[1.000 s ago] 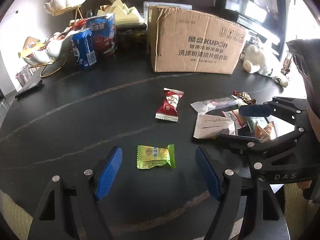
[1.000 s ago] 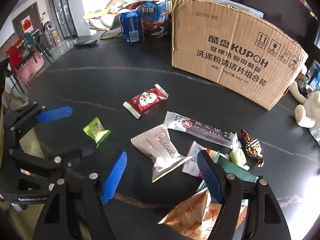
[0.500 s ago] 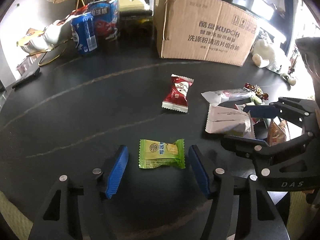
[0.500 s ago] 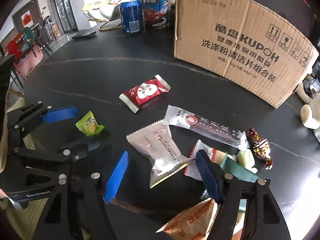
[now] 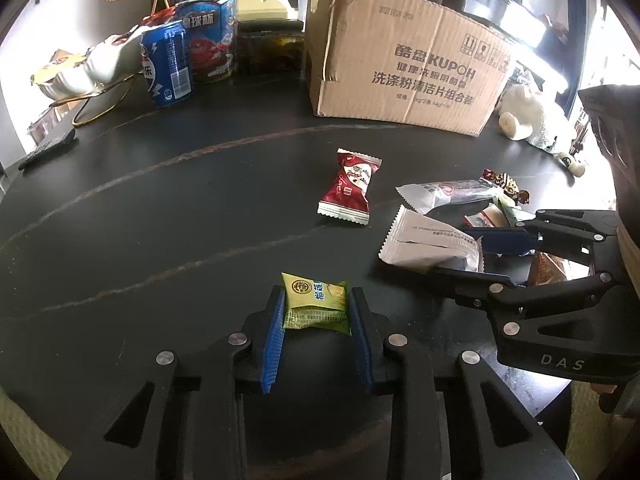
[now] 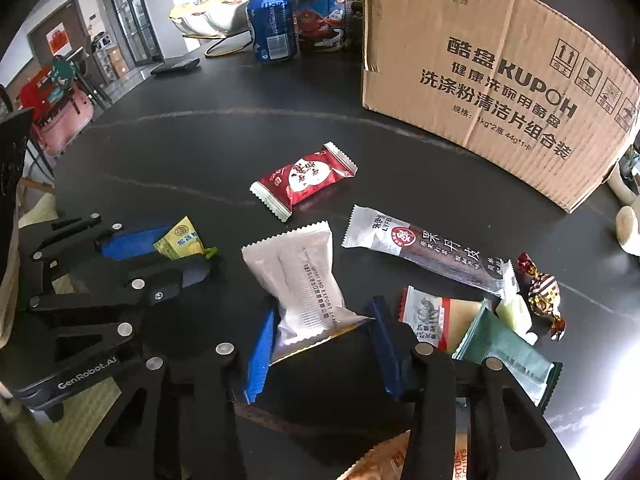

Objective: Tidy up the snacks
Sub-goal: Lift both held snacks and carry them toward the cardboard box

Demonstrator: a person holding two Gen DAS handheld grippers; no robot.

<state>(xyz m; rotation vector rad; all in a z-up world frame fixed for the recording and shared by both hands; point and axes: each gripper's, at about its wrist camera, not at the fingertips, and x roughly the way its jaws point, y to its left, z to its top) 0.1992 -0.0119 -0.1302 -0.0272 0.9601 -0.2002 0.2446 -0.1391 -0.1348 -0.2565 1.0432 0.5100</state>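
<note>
Cardboard box point(image 5: 404, 60) at back of table point(image 5: 160, 208), soda can point(image 5: 168, 65) left of it; sausage stick point(image 6: 424, 250) before box, silver packet point(image 6: 304, 280) left of stick

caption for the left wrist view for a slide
Left gripper shut on green snack packet on the dark table.

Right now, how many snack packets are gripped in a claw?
2. The small green-and-yellow plastic packet sits pinched in the left claw, near the table's front edge. The white pillow-shaped plastic packet is in the right claw, beside the snack pile. Neither claw seems to hide another.
</note>
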